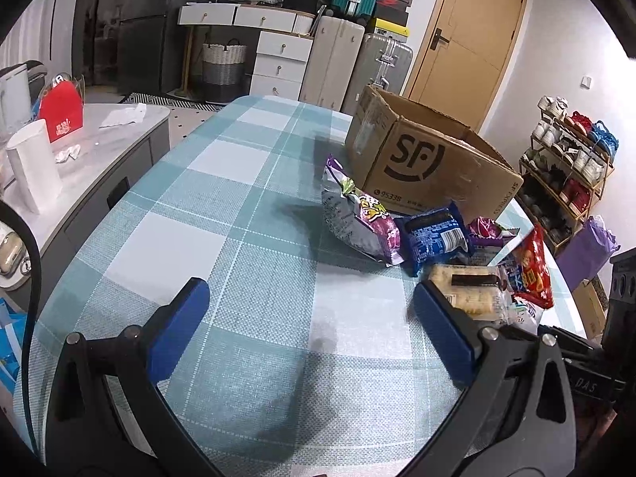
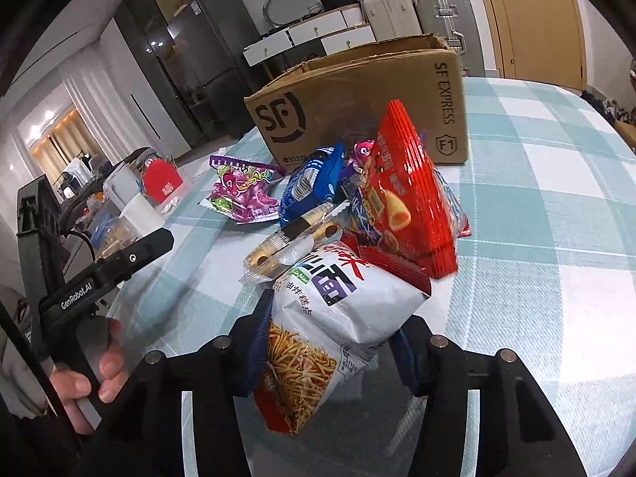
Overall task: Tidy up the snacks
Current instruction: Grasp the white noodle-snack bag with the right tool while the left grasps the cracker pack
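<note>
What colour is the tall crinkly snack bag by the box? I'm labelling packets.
Bright red snack bag, clearest in the right wrist view.

Both grippers share one build — black plastic frames with curved arms, round silver screws at the pivots, and blue ribbed pads inside the fingers. The left gripper [image 1: 310, 318] shows a black cable at nine o'clock. The right gripper [image 2: 330, 342] looks identical. At eight o'clock in its view, white "GenRobot.AI" lettering marks the left gripper's black handle.
</note>
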Available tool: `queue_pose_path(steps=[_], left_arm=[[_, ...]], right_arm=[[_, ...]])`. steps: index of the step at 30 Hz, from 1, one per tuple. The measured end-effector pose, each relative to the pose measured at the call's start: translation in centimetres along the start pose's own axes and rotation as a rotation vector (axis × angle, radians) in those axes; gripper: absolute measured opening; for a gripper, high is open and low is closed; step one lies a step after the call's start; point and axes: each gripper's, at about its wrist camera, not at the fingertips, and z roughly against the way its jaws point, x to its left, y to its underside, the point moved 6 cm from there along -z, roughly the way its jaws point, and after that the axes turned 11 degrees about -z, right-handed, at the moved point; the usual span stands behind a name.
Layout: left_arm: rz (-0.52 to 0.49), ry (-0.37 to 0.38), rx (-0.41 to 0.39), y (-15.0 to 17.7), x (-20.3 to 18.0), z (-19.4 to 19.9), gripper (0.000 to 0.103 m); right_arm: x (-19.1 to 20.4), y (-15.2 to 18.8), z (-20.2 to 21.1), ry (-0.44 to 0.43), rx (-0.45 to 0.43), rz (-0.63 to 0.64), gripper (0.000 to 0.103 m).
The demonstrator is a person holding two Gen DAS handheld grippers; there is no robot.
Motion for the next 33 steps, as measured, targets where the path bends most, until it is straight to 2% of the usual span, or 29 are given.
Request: queue_pose_path(steps=[14, 25, 29, 33], left_arm=[[-0.019, 0.001, 0.045, 0.2, -0.5, -0.9, 0.102], [-0.193, -0.055, 0.057, 0.0, -3.5, -1.0, 0.102], [-0.225, -0.048, 0.073, 0.1, -4.0, -1.4, 0.102], [-0.256, -0.009, 0.079, 0.1, -4.7, -1.6, 0.102]], right_arm=[[-3.1, 0.6, 3.0, -0.018, -0.044, -0.076, 0.052], [-5.2, 0.2, 3.2, -0.09, -0.033, -0.195, 0.051], [-5.2, 0.2, 3.3, -0.1, -0.04, -0.196, 0.051], [-5.3, 0.1, 3.4, -0.112, -0.049, -0.204, 0.051]])
